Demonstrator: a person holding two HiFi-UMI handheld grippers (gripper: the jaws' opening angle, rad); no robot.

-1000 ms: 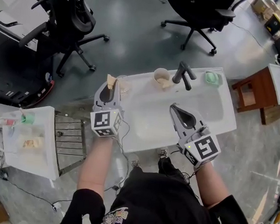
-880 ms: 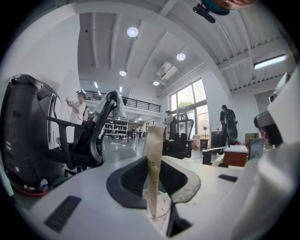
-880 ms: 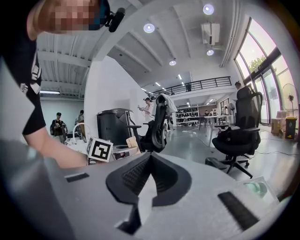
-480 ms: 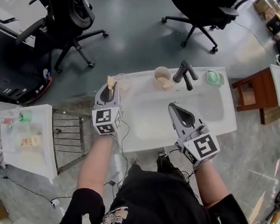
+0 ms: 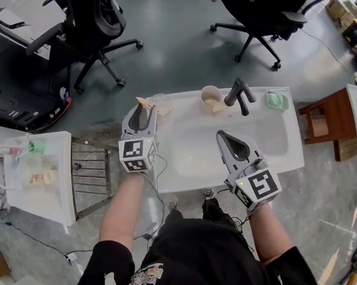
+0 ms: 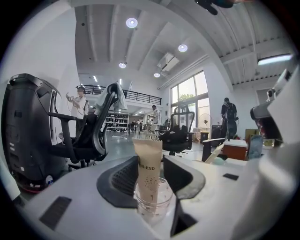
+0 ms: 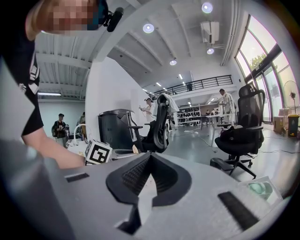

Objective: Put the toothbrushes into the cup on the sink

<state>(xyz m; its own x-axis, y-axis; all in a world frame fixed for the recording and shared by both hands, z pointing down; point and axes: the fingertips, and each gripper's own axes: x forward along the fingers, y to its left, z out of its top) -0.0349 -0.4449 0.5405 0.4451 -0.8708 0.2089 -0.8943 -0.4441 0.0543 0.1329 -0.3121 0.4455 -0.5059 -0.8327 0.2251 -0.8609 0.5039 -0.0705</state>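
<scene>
Cream plastic tube (image 6: 147, 161) sits in the clear round cup (image 6: 153, 206) — our left gripper (image 6: 153, 171) has just opened around it. Our right gripper (image 7: 149, 161) is closed, empty; this drop looks done.

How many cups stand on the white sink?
2. A clear glass cup holding a beige tube stands at the far left corner of the white sink; a beige cup stands on the far rim, left of the dark faucet.

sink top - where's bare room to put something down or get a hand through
Bare: the basin between the faucet and the front rim, and the right ledge in front of the green soap dish. Crowded: the back edge, with clear jar and tube, beige cup, faucet, soap dish. The right hand-held gripper hangs shut over the basin's front.
</scene>
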